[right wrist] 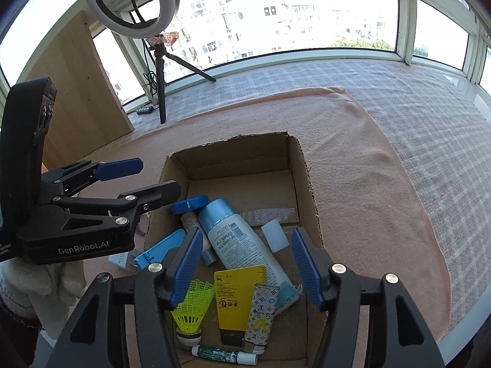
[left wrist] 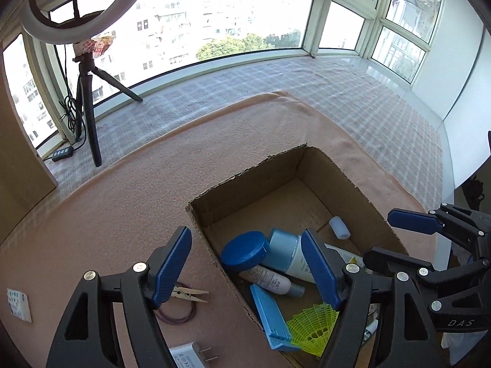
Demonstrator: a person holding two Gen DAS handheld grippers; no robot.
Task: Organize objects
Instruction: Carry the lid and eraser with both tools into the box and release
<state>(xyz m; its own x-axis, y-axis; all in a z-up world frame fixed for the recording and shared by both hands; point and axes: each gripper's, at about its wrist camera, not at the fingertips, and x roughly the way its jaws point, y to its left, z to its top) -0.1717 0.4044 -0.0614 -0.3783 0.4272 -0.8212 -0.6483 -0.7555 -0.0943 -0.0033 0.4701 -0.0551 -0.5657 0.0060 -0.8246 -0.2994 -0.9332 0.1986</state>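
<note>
To your left, a clothespin, rubber bands and a charger plug wait on the cloth. Your left gripper and right gripper both gape empty over the well-filled cardboard box.

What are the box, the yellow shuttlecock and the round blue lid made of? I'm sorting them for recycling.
Box: corrugated cardboard, matte brown; its torn rim shows ragged paper edges. Yellow shuttlecock: skirt looks like moulded plastic, an open neon mesh; its base is pale, material unclear. Round blue lid: probably hard plastic, smooth with a slight sheen and a moulded rim.
</note>
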